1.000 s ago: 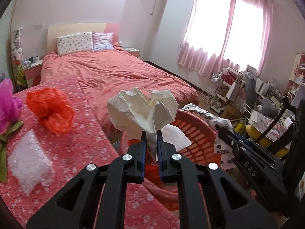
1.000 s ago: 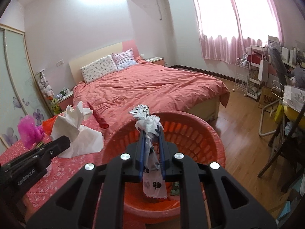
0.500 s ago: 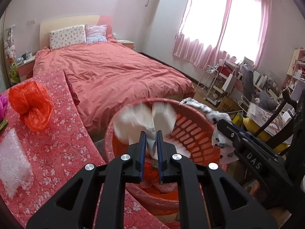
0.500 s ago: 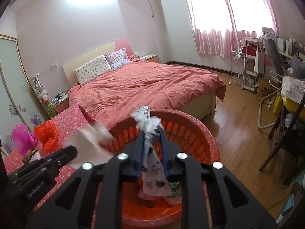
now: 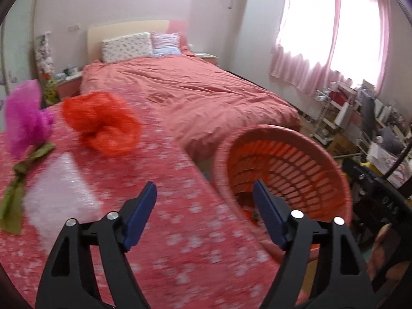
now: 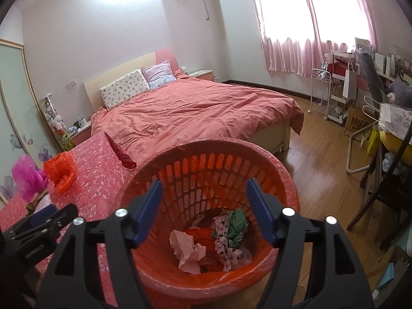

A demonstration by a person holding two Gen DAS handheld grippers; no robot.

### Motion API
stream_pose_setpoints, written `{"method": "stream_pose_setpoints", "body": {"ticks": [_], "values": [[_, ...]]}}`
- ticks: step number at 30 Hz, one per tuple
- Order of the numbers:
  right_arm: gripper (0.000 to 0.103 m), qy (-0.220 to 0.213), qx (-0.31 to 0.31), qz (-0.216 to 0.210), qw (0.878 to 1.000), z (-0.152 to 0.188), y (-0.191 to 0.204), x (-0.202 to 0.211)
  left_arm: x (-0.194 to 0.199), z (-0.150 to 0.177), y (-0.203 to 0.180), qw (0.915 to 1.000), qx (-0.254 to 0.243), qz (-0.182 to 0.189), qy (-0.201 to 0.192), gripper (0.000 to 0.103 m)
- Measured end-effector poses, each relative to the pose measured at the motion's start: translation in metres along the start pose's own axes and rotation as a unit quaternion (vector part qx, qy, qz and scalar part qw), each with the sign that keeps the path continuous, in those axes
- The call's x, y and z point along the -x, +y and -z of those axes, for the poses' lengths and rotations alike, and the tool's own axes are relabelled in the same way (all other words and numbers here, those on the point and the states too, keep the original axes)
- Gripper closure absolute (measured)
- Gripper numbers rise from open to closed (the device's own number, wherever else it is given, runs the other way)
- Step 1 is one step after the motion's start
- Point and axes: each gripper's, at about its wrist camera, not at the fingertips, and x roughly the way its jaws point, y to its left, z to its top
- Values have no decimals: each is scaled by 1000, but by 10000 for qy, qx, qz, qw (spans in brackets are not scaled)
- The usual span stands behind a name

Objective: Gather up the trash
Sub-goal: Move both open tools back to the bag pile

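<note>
Right gripper (image 6: 203, 200) jaws wide apart, nothing between them, held directly over the mouth of the red basket (image 6: 288, 177). Inside, at the bottom: crumpled paper (image 6: 186, 248), patterned wrapper (image 6: 224, 239), some green scrap. Left gripper (image 5: 204, 203) likewise spread wide and holding nothing, over the table's (image 5: 180, 244) basket-side edge, the basket (image 5: 334, 164) just beside that edge. On the table, further in: red plastic bag (image 5: 103, 123), magenta flower (image 5: 24, 118) near the far-left corner, a bubble wrap piece (image 5: 56, 185) nearer the camera; view blurred
</note>
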Motion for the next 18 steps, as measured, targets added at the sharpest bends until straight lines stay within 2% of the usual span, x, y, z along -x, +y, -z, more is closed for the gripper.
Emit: {"method": "stream_pose_setpoints", "body": {"ticks": [10, 18], "values": [[19, -42, 584, -275, 9979, 3, 64, 8, 32, 12, 75, 9957, 290, -865, -132, 16], [16, 66, 1141, -852, 9898, 13, 145, 12, 63, 22, 160, 9832, 830, -1616, -175, 15]]}}
